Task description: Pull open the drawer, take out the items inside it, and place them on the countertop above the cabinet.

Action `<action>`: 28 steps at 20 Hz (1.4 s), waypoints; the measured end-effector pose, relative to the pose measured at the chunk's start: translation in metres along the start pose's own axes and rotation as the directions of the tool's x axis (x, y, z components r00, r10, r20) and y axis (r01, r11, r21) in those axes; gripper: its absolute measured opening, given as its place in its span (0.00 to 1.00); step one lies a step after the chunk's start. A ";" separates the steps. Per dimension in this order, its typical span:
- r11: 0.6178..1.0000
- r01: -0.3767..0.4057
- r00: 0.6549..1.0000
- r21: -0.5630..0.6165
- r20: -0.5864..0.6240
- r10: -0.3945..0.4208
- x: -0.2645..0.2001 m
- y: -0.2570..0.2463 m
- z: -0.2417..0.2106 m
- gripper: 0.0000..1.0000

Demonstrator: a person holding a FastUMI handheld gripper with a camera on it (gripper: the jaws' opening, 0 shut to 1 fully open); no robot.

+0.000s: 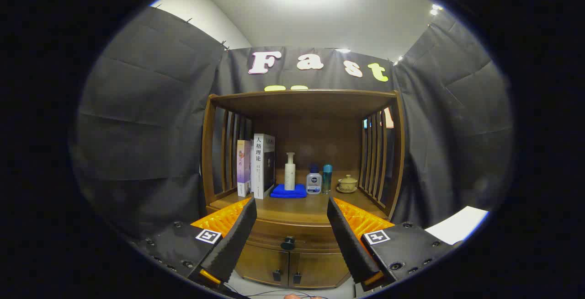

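Drawer (288, 235) sat shut in the cabinet (256, 262), just under the countertop (311, 207) and above two small doors (292, 267); its dark knob (288, 243) lay between the fingers, some way beyond their tips; the gripper (290, 219) hung spread wide, holding nothing and touching nothing.

Risks, as I judged them: the knob was small, so a closing pinch set slightly off could slide from it and leave the drawer shut; a pull not square to the front could jam the drawer; the countertop already carried books (256, 166), a pump bottle (289, 171) on a blue cloth (288, 191), two small bottles (319, 180) and a lidded cup (348, 183), so things lifted out could knock these over if set down carelessly.

Drawer's long axis ran side to side across the cabinet, its front facing the gripper, so it should slide out towards the fingers; its contents were hidden.
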State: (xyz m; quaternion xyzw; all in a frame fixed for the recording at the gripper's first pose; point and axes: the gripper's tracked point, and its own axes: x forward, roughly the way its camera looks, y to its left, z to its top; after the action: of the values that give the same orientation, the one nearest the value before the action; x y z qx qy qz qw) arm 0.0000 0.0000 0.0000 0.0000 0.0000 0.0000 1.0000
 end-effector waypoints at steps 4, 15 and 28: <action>1.000 0.003 1.000 -0.001 -0.004 -0.003 0.002 0.001 -0.004 0.97; 1.000 0.004 1.000 0.022 -0.017 -0.004 0.020 0.006 -0.024 0.97; 0.999 0.016 0.993 0.037 -0.118 -0.011 0.082 -0.003 -0.097 0.97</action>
State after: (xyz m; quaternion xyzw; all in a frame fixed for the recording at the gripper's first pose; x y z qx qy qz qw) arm 0.0819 -0.0033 -0.0970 0.0189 0.0589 -0.0067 0.9981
